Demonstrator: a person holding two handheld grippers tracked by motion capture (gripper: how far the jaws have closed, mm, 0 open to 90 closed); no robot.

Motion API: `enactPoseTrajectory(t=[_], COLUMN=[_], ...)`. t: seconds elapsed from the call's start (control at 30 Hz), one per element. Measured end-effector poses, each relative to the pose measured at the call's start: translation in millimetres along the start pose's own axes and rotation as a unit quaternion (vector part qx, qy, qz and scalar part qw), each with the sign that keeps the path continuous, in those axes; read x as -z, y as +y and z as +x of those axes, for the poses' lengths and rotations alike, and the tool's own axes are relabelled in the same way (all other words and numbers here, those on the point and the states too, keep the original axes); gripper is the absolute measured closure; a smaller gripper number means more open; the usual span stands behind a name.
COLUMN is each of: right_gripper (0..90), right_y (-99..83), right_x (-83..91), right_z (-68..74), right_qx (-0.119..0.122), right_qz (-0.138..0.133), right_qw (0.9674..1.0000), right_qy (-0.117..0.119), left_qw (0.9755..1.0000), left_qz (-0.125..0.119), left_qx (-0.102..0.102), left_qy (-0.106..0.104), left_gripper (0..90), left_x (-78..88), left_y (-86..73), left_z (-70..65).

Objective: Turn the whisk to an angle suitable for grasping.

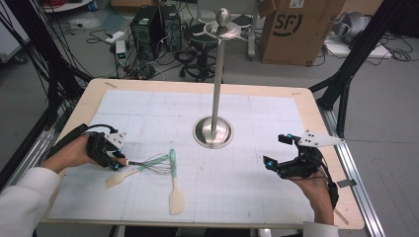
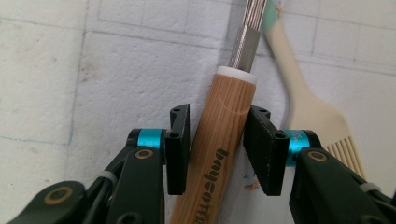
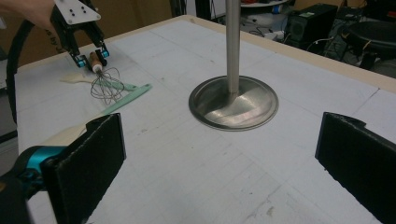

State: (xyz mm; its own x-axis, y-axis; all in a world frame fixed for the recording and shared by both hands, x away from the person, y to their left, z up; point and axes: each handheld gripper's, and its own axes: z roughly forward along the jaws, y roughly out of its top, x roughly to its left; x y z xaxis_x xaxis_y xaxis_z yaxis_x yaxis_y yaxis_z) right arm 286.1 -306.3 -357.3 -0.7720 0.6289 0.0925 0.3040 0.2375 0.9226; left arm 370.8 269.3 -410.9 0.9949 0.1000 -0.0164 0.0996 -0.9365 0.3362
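while your left gripper (image 2: pixel 217 140) clamps the whisk's wooden handle (image 2: pixel 219 144) on the table (image 1: pixel 197 98), your right gripper (image 3: pixel 219 163) gapes wide, empty.

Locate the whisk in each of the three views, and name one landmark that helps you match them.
High view: whisk left of centre, its handle at the left hand-held gripper.
Left gripper view: wooden whisk handle rises between the jaws at centre.
Right gripper view: whisk upper left.
Shared landmark: the cream spatula beside it.

grey floor (image 1: pixel 296 79), cardboard box (image 1: pixel 296 29), black stool (image 1: pixel 200 37), tangled cables (image 1: pixel 99 37)
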Motion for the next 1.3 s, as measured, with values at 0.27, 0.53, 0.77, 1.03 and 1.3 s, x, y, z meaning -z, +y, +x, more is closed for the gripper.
enactPoseTrajectory(t=[0.27,0.53,0.77,1.03,1.3], right_gripper=[0.1,0.1,0.1,0.1,0.1], right_y=[-0.1,0.3,1.6,3.4,5.9], right_x=[-0.5,0.9,1.8,3.1,6.8], right_z=[-0.1,-1.2,-0.7,-0.4,0.2], right_qx=[-0.003,0.0,0.001,0.004,0.008], right_qz=[0.001,-0.002,-0.002,-0.005,-0.009], right_qw=[1.0,1.0,1.0,1.0,0.9999], right_qy=[0.001,0.0,-0.002,-0.001,0.002], left_qw=[0.9998,0.9995,0.9993,0.9981,0.9958], left_qz=[-0.003,-0.014,-0.024,-0.053,-0.087], left_qx=[0.004,0.014,0.023,0.029,0.026], left_qy=[-0.021,-0.023,-0.015,-0.005,-0.005], left_gripper=[69.4,69.9,70.2,70.4,70.4], left_x=[2.1,9.3,24.9,49.5,70.4], left_y=[-1.0,0.1,5.5,19.8,43.6], left_z=[-2.5,-4.9,-10.3,-18.2,-28.4])
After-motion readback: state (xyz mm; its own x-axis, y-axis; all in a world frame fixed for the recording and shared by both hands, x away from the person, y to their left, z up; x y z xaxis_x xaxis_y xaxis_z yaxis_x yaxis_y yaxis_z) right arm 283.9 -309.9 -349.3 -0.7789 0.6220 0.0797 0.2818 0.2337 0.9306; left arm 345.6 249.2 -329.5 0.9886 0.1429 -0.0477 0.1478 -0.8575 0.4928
